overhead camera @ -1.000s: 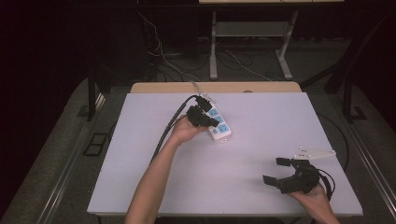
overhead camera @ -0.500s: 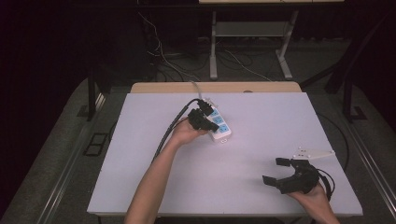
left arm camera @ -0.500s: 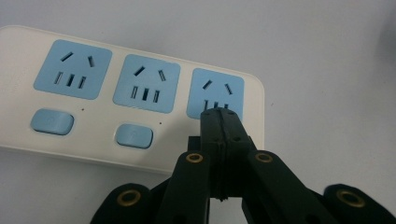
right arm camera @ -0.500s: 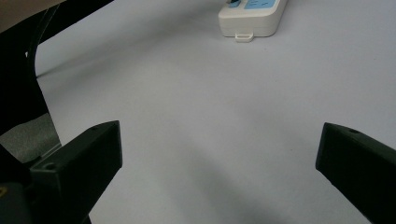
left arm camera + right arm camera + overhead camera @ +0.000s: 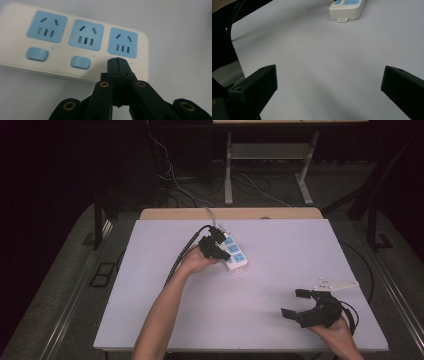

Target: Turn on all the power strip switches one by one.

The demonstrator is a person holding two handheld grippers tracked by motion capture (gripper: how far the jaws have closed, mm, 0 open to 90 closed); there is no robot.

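On the white table point(image 5: 150, 320), toward its far edge, lay the power strip point(image 5: 82, 37): three blue sockets, two switch buttons in plain sight. Left gripper point(image 5: 117, 59): jaws clenched together, empty, tips at the third switch position beside the end socket; pressing judged underway, outcome unconfirmed. Right gripper point(image 5: 300, 304): jaws spread wide, empty, well apart from the strip, near the front edge.

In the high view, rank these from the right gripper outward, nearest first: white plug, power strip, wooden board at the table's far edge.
From the right gripper:
1. White plug, just beyond it near the table's right edge.
2. Power strip, mid-table, by the shut left gripper.
3. Wooden board, along the far edge.
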